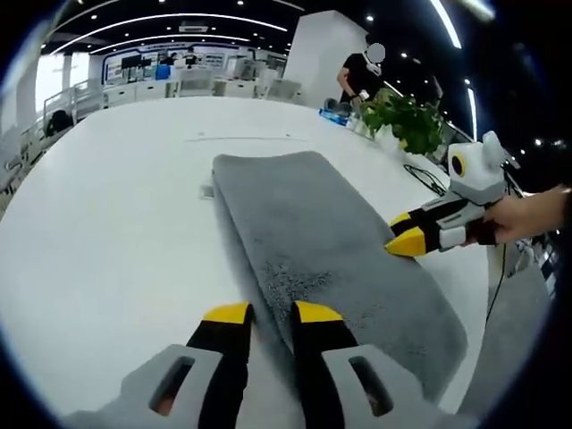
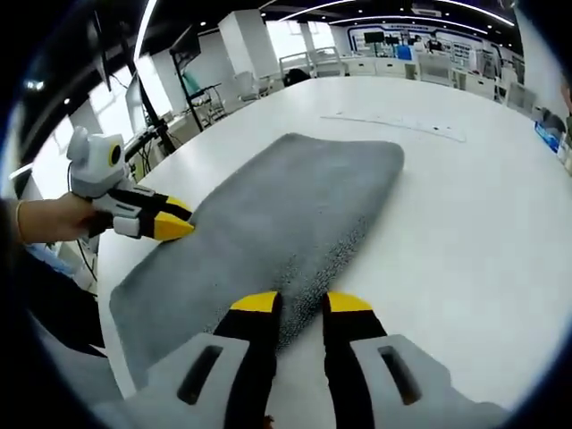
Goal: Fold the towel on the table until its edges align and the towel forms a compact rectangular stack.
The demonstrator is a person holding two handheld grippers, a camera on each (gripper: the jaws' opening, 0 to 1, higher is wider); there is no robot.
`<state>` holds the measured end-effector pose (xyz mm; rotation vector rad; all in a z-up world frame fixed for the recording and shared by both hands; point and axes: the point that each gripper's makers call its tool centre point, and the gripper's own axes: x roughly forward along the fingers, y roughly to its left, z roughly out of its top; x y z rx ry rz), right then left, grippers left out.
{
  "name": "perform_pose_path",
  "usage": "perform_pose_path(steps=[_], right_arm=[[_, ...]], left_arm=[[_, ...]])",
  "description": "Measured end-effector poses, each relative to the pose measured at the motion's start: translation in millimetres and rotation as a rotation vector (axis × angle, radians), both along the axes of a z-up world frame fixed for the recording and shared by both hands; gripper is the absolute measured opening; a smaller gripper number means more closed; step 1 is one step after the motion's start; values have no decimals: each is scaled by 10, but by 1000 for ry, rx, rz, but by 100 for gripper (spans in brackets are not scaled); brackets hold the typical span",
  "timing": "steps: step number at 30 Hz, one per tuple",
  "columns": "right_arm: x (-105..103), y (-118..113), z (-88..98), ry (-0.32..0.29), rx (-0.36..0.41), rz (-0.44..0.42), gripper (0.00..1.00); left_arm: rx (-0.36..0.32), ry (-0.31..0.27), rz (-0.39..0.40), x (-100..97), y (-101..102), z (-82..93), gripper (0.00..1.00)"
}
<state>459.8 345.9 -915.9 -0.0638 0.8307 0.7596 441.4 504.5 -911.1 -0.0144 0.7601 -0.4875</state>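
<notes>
One grey towel (image 1: 331, 241) lies folded into a long strip on the white table (image 1: 116, 197), and both tongs are at its long edges. In the left gripper view, the left gripper (image 1: 273, 313) sits low at the towel's near long edge, its yellow-tipped jaws a narrow gap apart with the towel's edge between the tips; whether they pinch the cloth I cannot tell. Across the towel, at its far long edge, the right gripper (image 1: 407, 241) comes in with jaws closed to a point, tips touching the cloth, a hand (image 1: 527, 214) behind it. Beyond the towel's far end stands one leafy green plant (image 1: 407, 121); its container is hidden. One person (image 1: 362, 76) stands behind that.
</notes>
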Motion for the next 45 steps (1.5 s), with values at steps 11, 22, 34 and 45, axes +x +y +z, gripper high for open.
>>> perform_pose_path(steps=[11, 22, 34, 45], right_arm=[[0, 28, 1, -50, 22, 48, 13], [-27, 30, 13, -62, 28, 59, 11], [-3, -341, -8, -82, -10, 31, 11], [-37, -803, -12, -86, -18, -35, 11]], left_arm=[[31, -26, -26, 24, -96, -2, 9], [52, -21, -39, 42, -133, -4, 7], [26, -10, -101, 53, -485, -11, 7], [16, -13, -186, 92, -963, -27, 7]])
